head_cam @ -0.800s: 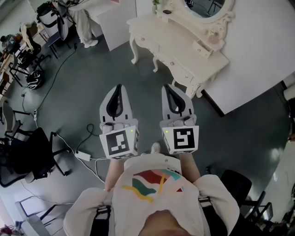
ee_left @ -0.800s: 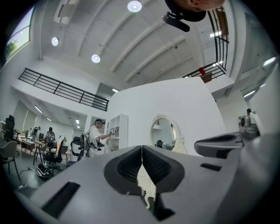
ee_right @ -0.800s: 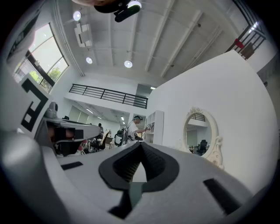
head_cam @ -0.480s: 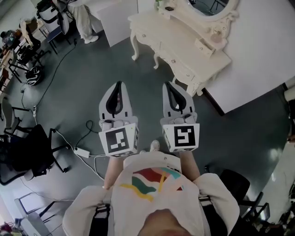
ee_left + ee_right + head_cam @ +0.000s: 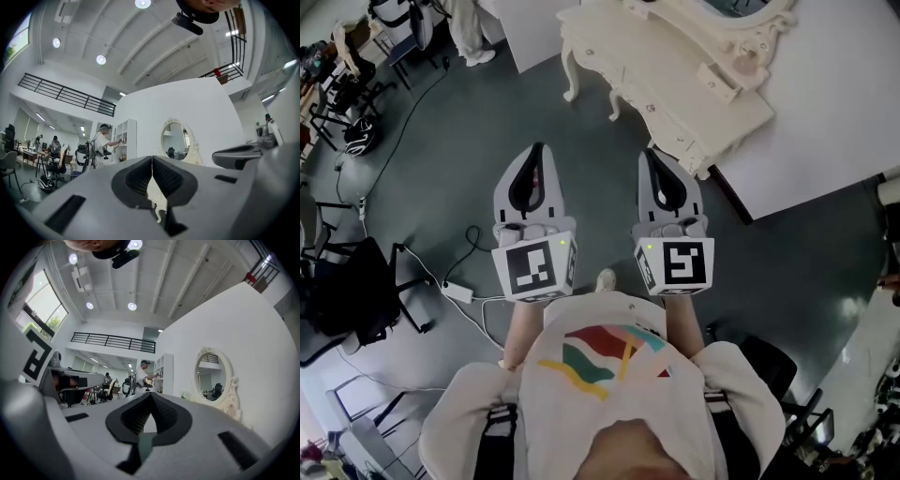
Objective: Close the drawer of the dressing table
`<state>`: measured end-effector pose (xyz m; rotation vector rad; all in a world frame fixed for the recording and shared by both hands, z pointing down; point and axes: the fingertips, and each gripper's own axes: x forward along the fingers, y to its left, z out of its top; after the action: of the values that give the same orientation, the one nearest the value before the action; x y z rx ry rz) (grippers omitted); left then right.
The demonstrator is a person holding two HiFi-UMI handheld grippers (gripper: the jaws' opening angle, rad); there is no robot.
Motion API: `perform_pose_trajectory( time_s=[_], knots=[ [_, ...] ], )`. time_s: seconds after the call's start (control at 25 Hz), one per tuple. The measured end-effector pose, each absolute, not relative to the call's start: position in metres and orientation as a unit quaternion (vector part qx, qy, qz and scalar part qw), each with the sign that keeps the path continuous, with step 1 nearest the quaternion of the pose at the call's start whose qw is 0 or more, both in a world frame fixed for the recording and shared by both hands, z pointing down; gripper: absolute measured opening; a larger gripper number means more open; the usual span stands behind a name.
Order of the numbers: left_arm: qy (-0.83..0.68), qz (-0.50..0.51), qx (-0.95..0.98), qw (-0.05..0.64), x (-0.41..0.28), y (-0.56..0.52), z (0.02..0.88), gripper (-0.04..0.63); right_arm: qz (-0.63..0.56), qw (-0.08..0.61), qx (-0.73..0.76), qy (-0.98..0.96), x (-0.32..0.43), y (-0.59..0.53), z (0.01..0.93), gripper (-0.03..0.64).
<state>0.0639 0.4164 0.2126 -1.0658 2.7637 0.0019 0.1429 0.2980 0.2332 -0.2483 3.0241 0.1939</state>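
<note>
I hold both grippers out level in front of me, short of the dressing table, which stands against a white partition at the top of the head view. The left gripper has its jaws pressed together at the tips, with nothing between them. In its own view the pads meet in one thin seam, and through the gap below them I see a carved cream leg of the dressing table. The right gripper is pinched closed and empty in the same way. From the head view its tips lie nearer the dressing table than the left one's, close to the table's end leg but not touching it.

The drawer fronts run along the side of the dressing table that faces me, with small knobs on them. From here I cannot tell which one is open. A small boxy piece juts out on the tabletop below the oval mirror, and it may be a little drawer pulled out, but I cannot be sure. Neither gripper touches any part of the dressing table.

Off the dressing table's far left end, a person stands at a white shelf unit. On the grey floor well to the left of the table lie a white power strip with its cables and a black office chair.
</note>
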Motion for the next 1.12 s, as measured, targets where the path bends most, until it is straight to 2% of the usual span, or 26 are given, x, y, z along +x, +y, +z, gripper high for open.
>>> perform_pose_trajectory(
  time_s=[0.52, 1.12],
  knots=[
    [0.922, 0.008, -0.369, 0.118, 0.057, 0.371, 0.205, 0.006, 0.072, 0.064, -0.068, 0.993, 0.142, 0.264, 0.235, 0.000],
    [0.917, 0.029, -0.382, 0.112, -0.020, 0.310, 0.217, 0.005, 0.091, 0.044, -0.081, 0.992, 0.074, 0.212, 0.249, 0.000]
  ],
)
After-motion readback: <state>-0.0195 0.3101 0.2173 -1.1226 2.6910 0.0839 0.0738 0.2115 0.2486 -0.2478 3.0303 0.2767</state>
